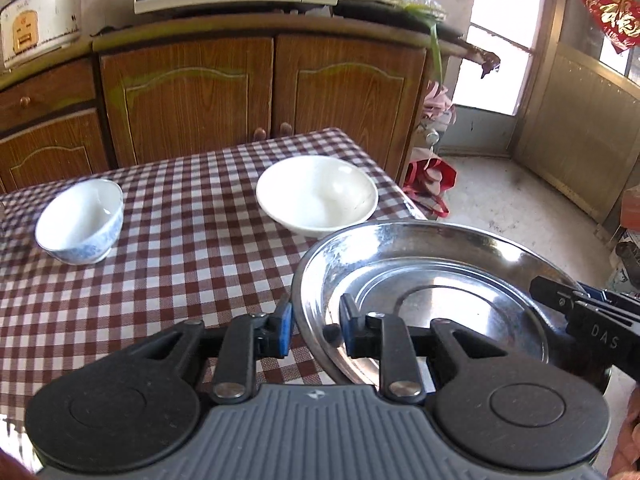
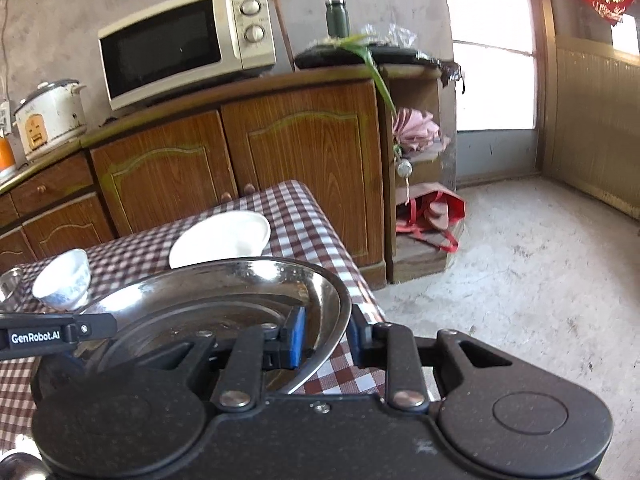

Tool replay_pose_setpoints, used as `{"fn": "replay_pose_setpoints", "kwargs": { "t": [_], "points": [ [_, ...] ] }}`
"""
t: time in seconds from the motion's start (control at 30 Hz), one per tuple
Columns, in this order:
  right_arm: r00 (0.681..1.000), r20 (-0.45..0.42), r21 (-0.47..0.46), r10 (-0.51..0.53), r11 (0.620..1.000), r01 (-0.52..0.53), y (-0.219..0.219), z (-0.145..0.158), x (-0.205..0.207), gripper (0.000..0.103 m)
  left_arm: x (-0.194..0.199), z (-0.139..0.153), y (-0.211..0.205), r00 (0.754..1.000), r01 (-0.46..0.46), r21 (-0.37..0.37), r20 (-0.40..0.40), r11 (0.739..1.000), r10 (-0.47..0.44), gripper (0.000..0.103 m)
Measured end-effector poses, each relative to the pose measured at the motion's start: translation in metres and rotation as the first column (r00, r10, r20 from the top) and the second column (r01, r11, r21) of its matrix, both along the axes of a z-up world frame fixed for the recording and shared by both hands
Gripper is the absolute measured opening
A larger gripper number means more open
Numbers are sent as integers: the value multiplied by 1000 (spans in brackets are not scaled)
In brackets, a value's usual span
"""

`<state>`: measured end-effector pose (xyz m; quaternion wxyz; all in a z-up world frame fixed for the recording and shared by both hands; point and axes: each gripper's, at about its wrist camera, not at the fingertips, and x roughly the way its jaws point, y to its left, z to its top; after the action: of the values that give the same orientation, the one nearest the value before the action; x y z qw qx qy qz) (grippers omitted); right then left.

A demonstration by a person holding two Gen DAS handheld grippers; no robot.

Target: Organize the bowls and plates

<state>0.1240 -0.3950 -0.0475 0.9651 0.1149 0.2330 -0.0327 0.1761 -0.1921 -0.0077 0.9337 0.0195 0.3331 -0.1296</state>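
The steel plate (image 1: 420, 280) is held above the near corner of the checked desk (image 1: 160, 240), its left rim clamped by the left hand-held gripper (image 1: 316, 330) and its right rim clamped by the right hand-held gripper (image 2: 326, 340), and each view loses the plate's near edge behind its own gripper body. Farther back on the desk stand the white bowl (image 1: 316, 196) and, well apart to its left, the blue-patterned bowl (image 1: 80, 220); from the right wrist the plate's raised rim hides the white bowl's lower half. A glassy object at that view's left edge is cut off and cannot be identified.
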Motion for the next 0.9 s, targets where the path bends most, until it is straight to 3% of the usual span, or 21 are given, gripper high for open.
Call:
{"fn": "replay_pose_setpoints", "kwargs": {
  "t": [0.43, 0.9],
  "points": [
    [998, 69, -18, -10, 1000, 11, 0, 32, -41, 30, -34, 22, 4, 999, 7, -18, 34, 1000, -6, 25],
    [995, 97, -13, -9, 1000, 10, 7, 43, -72, 30, -64, 31, 14, 998, 12, -19, 60, 1000, -10, 25]
  ]
}}
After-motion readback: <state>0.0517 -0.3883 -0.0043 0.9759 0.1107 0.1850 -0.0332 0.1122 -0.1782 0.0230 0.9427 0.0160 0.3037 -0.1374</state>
